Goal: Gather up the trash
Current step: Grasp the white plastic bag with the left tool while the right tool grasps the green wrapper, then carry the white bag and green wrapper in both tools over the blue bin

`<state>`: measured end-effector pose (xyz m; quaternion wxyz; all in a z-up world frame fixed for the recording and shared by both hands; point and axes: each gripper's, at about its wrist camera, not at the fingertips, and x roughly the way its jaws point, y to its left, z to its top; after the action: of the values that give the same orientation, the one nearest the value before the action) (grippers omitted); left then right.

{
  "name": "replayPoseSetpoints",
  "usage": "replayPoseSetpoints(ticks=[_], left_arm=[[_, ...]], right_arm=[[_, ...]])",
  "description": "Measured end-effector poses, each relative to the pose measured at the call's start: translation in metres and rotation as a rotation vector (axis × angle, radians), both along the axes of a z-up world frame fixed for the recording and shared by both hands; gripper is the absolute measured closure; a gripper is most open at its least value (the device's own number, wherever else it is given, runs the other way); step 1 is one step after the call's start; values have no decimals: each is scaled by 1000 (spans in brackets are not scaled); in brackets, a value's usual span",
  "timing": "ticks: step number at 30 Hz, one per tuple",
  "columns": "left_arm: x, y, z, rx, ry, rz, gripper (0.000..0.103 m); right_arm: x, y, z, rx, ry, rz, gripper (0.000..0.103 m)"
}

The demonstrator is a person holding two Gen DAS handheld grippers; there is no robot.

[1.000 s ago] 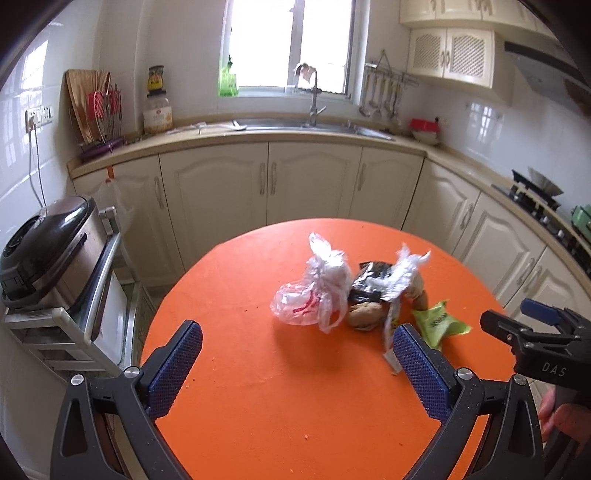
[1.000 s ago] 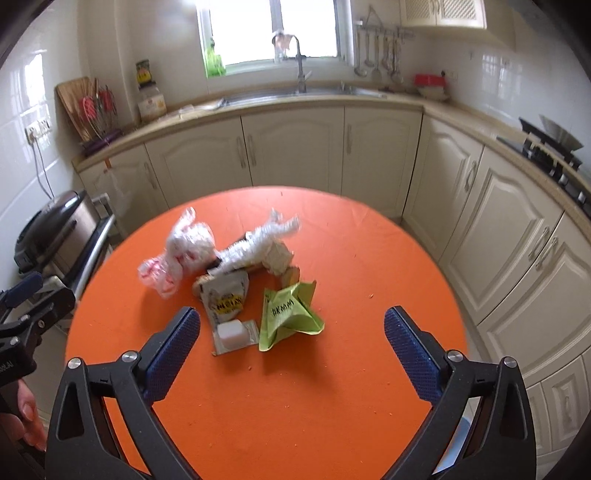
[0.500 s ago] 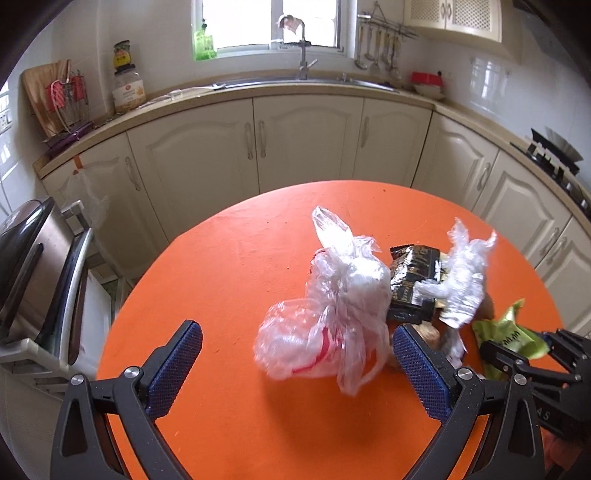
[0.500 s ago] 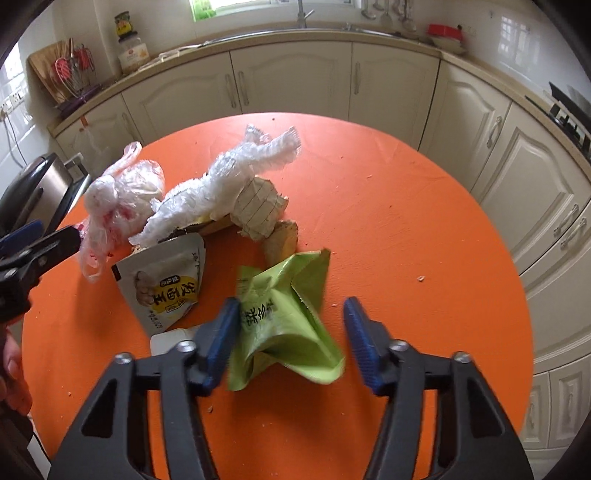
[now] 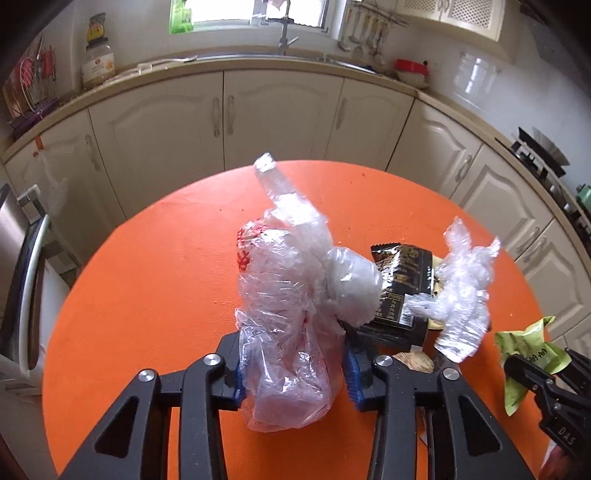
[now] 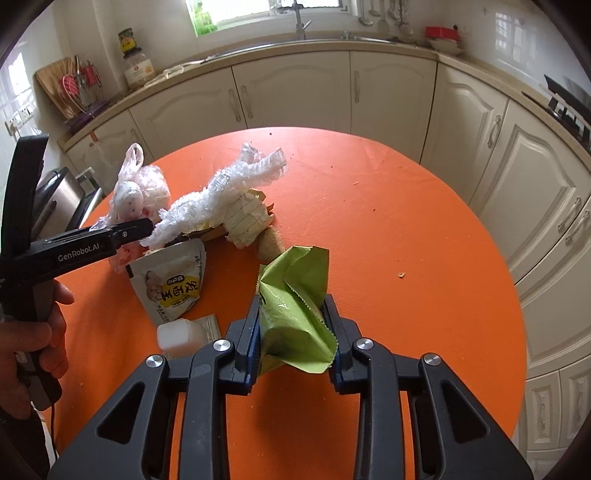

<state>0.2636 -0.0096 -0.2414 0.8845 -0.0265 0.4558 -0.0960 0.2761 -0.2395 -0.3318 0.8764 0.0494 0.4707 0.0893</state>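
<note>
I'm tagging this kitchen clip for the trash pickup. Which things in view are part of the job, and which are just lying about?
Part of the job:
clear plastic bag, between the closing left gripper fingers
green wrapper, between the closing right gripper fingers
black snack packet
white snack pouch
crumpled cling film

Lying about:
jar
red bowl

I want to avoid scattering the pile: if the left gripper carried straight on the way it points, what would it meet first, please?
Probably nothing new: the left gripper is closing with the clear plastic bag already between its jaws. Pushing on would likely press that bag into the orange table.
</note>
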Motion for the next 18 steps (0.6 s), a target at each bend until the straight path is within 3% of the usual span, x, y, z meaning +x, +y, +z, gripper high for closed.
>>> replayPoseSetpoints(ticks=[10, 18], left_arm=[[-5, -10, 44, -18, -149, 13, 68], [-25, -50, 86, -48, -273, -32, 68]], right_arm=[[-48, -14, 50, 27, -111, -15, 74], [-92, -34, 103, 33, -225, -40, 74]])
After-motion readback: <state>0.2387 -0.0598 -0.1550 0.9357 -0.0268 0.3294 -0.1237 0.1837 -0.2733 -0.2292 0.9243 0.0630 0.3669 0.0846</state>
